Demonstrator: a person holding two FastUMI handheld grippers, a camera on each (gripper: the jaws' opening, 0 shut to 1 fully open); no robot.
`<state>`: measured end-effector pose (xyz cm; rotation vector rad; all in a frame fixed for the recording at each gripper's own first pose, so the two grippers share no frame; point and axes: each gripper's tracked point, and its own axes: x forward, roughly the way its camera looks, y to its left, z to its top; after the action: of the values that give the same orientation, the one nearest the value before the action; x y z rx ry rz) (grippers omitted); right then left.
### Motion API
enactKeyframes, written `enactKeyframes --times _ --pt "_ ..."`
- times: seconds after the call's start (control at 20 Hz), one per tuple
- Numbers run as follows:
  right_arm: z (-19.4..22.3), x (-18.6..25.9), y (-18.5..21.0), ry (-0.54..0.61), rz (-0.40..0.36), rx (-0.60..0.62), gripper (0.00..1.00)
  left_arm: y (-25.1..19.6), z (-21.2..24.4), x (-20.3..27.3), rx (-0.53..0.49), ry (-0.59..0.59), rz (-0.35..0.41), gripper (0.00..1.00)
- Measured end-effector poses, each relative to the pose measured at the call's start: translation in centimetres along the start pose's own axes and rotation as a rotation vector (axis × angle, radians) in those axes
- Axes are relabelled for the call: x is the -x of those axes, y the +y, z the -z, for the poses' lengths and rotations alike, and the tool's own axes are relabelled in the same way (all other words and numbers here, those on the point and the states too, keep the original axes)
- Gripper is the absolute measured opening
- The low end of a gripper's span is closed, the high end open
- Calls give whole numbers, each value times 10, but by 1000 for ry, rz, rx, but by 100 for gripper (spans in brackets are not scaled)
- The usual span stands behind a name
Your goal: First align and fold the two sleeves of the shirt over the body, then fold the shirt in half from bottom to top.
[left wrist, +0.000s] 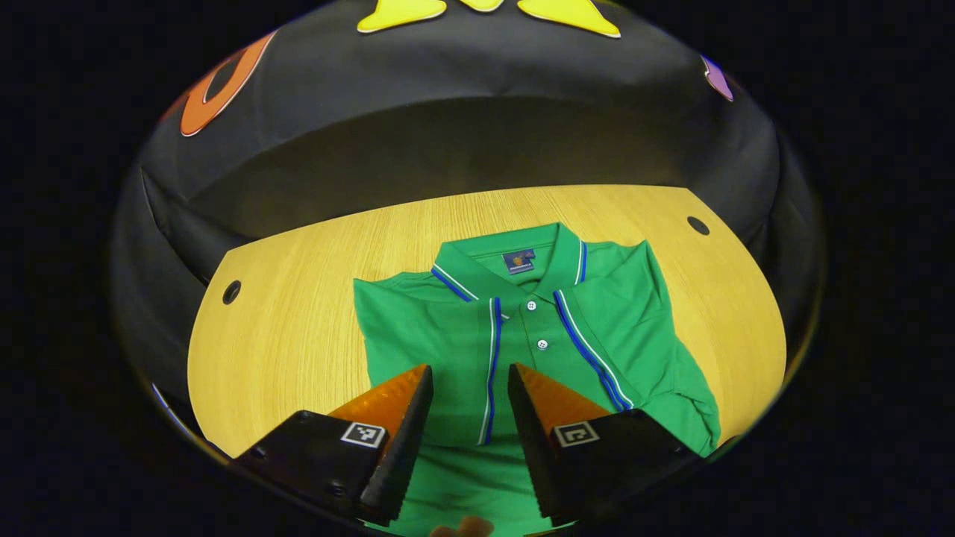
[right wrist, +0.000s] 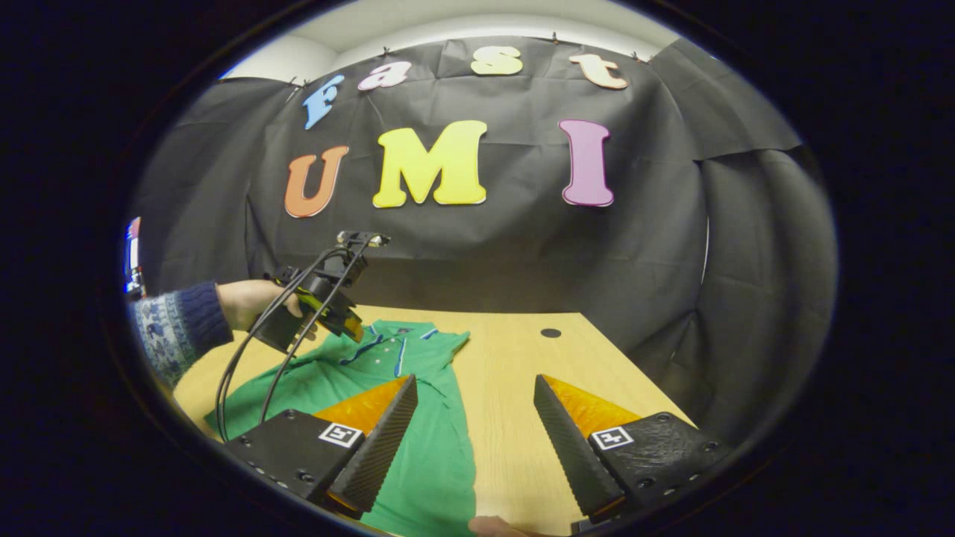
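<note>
Shirt (left wrist: 522,335) is laid flat on the bench (left wrist: 298,298), sleeves seemingly folded over the body. Left hand-held gripper (left wrist: 470,388) is held spread above it; right hand-held gripper (right wrist: 474,406) is spread over its edge. The hem corners should be pinched evenly and lifted together toward the collar.

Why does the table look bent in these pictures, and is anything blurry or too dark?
In the left gripper view the fisheye lens bows the table edge into a curve; the shirt is sharp and evenly lit, and the wall behind lies in shadow. In the right gripper view the table edges splay outward, the sleeve near the rim is stretched, and the picture is otherwise sharp, without glare.
</note>
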<state>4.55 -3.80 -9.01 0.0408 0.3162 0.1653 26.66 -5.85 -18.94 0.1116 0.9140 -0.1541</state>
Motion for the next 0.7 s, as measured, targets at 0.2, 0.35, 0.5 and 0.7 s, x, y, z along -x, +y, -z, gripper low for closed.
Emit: enactKeyframes --times 0.2,0.35,0.5,0.7 --pt "0 6 7 14 -22 -19 95 11 -6 45 -36 -91 -17 84" --pt "-2 12 7 8 -13 -27 95 12 -3 89 -44 -170 -16 92" --pt "-3 26 18 7 -34 -21 96 17 7 138 -4 -265 2 92" --pt "2 44 20 32 -35 -28 95 42 58 182 19 -353 -67 96"
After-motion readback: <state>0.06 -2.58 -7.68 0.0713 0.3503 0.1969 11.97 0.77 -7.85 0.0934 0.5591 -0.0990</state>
